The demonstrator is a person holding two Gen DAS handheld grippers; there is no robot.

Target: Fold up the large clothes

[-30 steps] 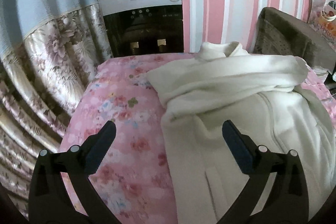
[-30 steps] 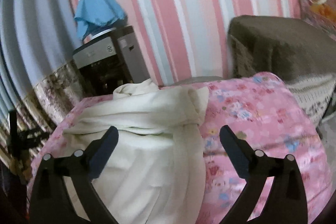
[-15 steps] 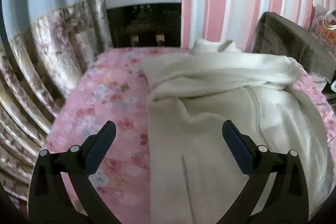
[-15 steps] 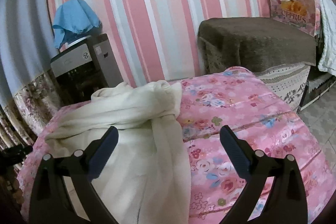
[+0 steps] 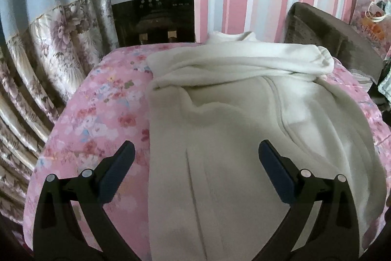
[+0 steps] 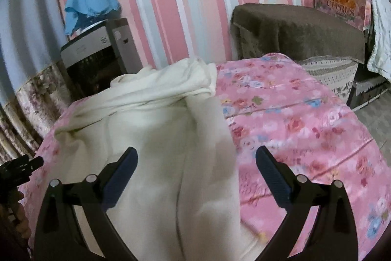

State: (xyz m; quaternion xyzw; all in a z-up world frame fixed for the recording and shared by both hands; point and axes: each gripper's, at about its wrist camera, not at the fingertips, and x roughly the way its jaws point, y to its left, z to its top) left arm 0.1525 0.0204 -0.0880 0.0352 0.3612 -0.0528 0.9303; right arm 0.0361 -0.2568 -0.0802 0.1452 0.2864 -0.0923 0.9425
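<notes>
Both tongs released: left tongs (image 5: 196, 154) and right tongs (image 6: 196, 159) over cream fleece garment (image 5: 232, 114) on pink floral bedspread (image 6: 293, 119); black-and-silver water dispenser (image 5: 152, 9) beyond, nothing between.

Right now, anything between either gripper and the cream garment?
Nothing visible. The left gripper and right gripper are both open directly over the cream garment, which lies uncovered on the pink floral bedspread.

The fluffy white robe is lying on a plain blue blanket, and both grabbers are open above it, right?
Not quite: the blanket is pink with flowers, not plain blue, as the right wrist view shows. The white robe does lie on it, and the left gripper and right gripper have open jaws.
</notes>
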